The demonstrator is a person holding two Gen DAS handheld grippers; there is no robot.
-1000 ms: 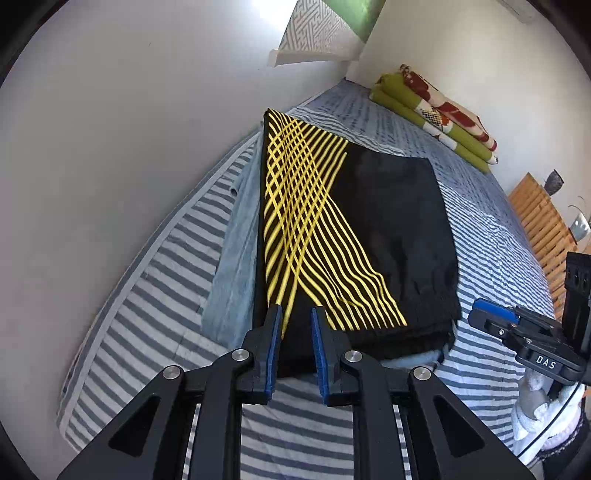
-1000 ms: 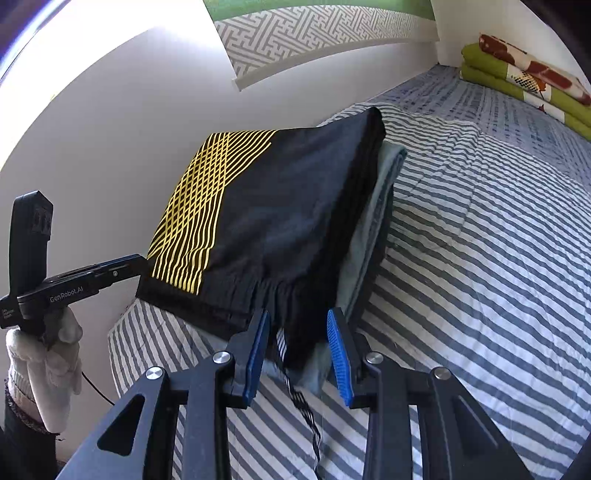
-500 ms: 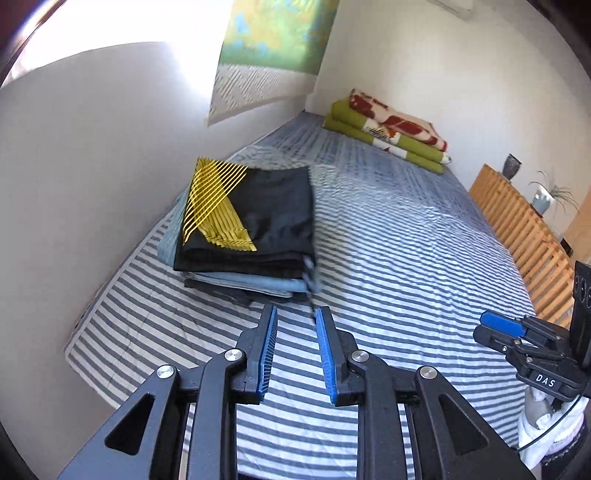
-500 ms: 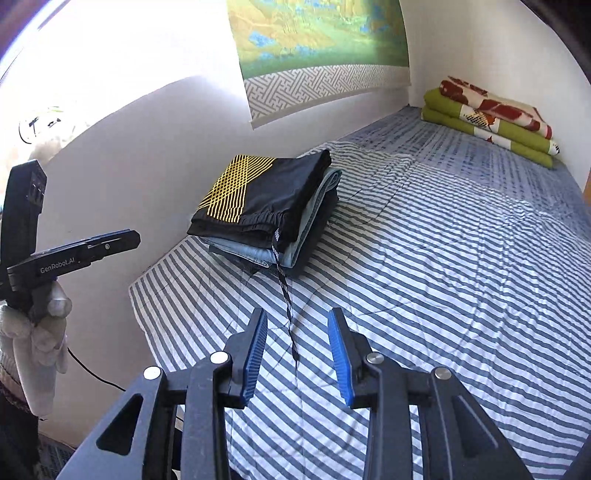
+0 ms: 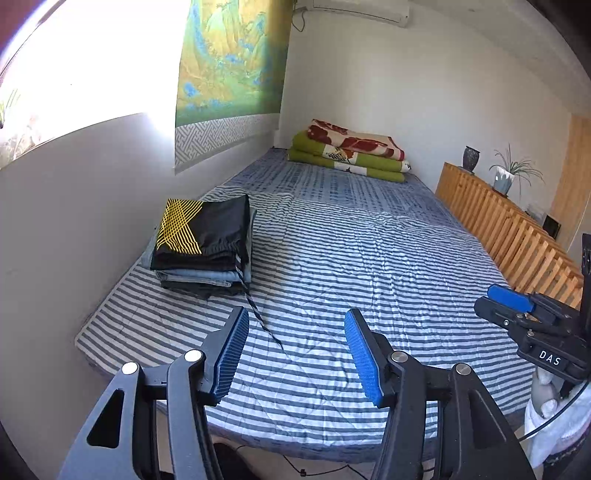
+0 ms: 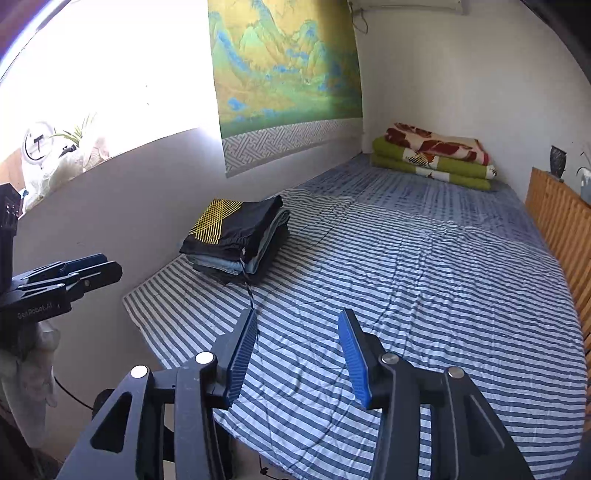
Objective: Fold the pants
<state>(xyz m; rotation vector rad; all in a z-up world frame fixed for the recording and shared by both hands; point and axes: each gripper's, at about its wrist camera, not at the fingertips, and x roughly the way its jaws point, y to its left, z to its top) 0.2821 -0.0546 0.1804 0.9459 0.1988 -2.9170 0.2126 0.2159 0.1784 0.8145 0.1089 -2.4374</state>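
I see a bed covered by a blue-and-white striped sheet (image 5: 388,266). A landscape scroll painting (image 6: 284,62) hangs on the wall beside the bed. A stack of folded green and red-patterned blankets (image 5: 351,149) lies at the far end of the bed, against the wall. A slatted wooden cabinet (image 5: 506,225) stands along the opposite side. On its top I note a dark vase (image 5: 471,158) and, near it, a potted plant (image 5: 511,171). An air-conditioning unit (image 5: 360,9) is mounted high on the far wall.
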